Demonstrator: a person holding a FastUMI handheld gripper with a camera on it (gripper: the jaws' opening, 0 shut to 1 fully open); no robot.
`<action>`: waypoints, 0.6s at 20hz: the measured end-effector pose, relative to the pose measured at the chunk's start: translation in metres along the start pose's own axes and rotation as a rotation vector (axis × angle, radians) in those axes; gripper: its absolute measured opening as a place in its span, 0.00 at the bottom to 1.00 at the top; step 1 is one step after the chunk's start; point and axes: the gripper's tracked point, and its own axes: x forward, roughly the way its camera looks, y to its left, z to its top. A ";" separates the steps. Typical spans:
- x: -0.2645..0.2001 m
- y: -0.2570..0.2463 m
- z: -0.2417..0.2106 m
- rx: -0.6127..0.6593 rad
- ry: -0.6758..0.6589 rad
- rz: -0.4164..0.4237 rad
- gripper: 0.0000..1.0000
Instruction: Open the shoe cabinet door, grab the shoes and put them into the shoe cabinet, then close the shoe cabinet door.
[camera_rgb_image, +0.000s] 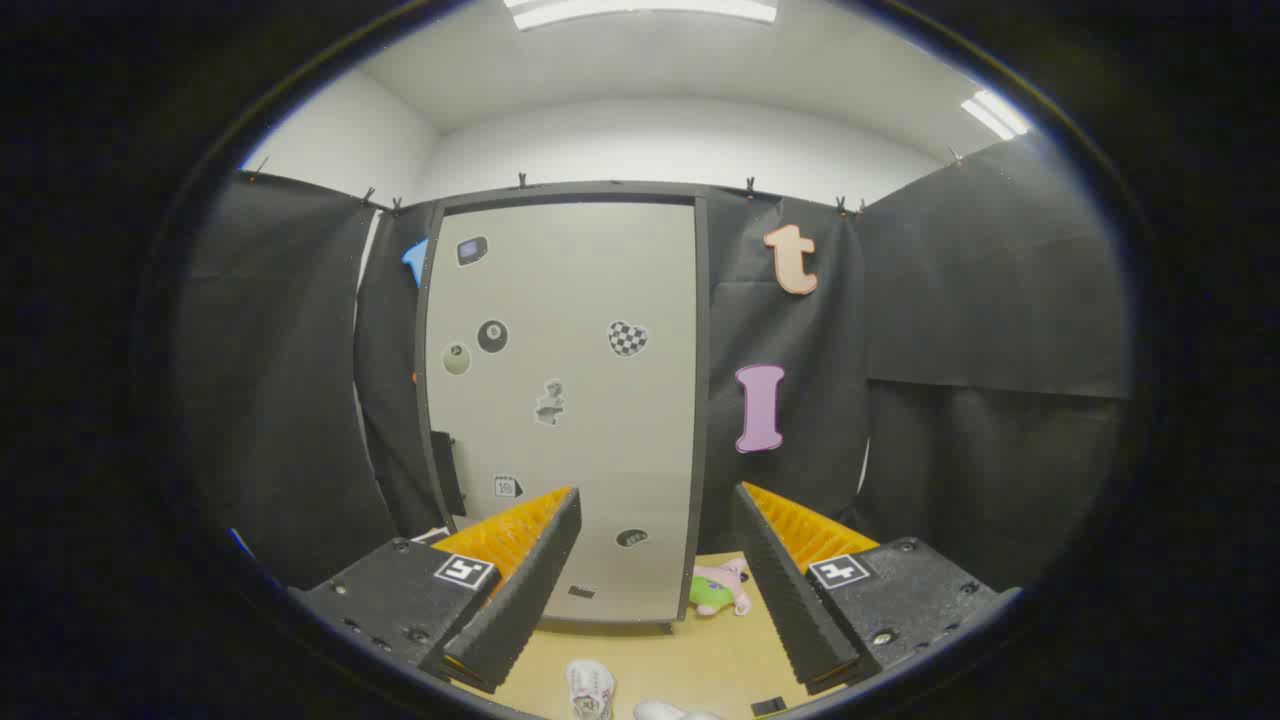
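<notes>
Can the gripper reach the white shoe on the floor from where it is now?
Probably yes. The gripper is open, and the white shoe lies on the bare floor low between its fingers, with nothing on it. The cabinet door beyond looks closed.

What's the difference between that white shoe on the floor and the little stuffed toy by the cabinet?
The white shoe is plain white; the stuffed toy is pink and green. The shoe lies between the open gripper fingers, nearer them; the toy lies farther off, beside the closed cabinet door. Both rest on the tan floor.
</notes>
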 end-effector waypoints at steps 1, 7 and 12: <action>0.003 0.002 -0.001 -0.002 0.001 0.000 0.99; 0.023 0.027 -0.013 -0.010 0.014 0.013 0.99; 0.040 0.042 -0.022 -0.001 0.026 0.015 0.99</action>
